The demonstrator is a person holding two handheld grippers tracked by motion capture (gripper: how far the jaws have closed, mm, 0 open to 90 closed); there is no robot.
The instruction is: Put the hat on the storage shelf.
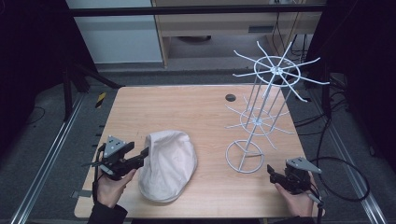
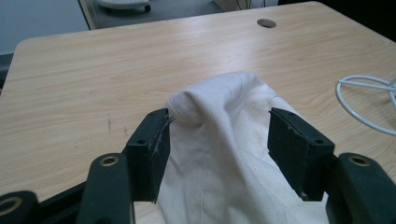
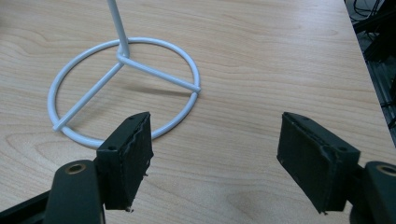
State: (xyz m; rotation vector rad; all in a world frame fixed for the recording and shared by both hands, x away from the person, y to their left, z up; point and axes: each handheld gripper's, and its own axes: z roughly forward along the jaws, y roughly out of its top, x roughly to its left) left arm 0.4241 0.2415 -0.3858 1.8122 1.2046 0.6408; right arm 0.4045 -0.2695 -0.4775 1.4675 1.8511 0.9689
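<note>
A cream flat cap [image 1: 168, 163] lies on the wooden table [image 1: 187, 107], left of centre near the front. My left gripper [image 1: 144, 156] reaches its left edge from the side. In the left gripper view the cap [image 2: 224, 140] bulges up between the two pads of my left gripper [image 2: 217, 135], which stand wide apart without pinching it; the left pad [image 2: 156, 144] brushes a fold. A white wire hat rack [image 1: 275, 70] stands at the right. My right gripper [image 1: 271, 171] rests open just right of its ring base [image 3: 126, 53], nothing between the jaws of this gripper [image 3: 215, 140].
The rack's spokes [image 1: 308, 79] spread out well above the table's right side. A round cable hole [image 1: 230, 97] sits near the table's far edge. A black cable [image 1: 345, 172] loops off the right edge. Bare tabletop lies beyond the cap.
</note>
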